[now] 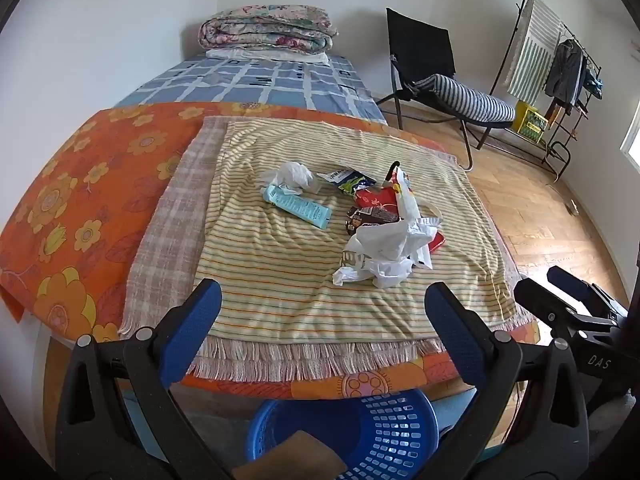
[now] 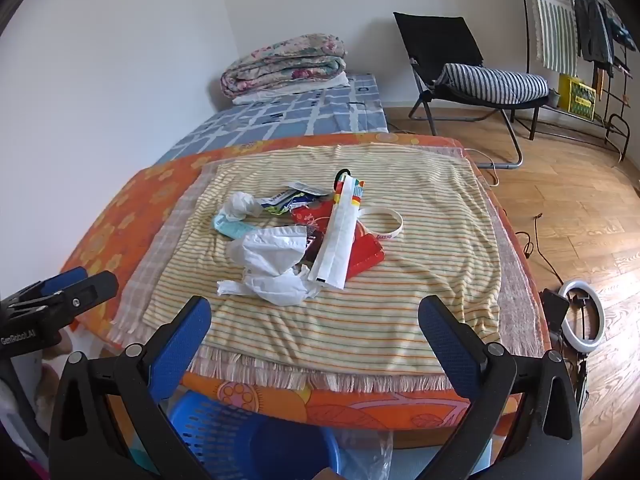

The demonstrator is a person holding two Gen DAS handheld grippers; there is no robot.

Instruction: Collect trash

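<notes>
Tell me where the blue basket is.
The blue basket sits on the floor below the table's near edge, low in both wrist views, between each gripper's fingers.

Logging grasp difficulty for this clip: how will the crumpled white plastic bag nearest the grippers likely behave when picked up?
The crumpled white plastic bag looks thin and creased, so it is probably very light and floppy, collapsing between the gripper's fingers. Its film may be slippery. It lies against the red wrapper and long white paper packet, so lifting it may drag them.

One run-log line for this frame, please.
left gripper open, empty | right gripper open, empty | trash on striped cloth | blue basket below
</notes>
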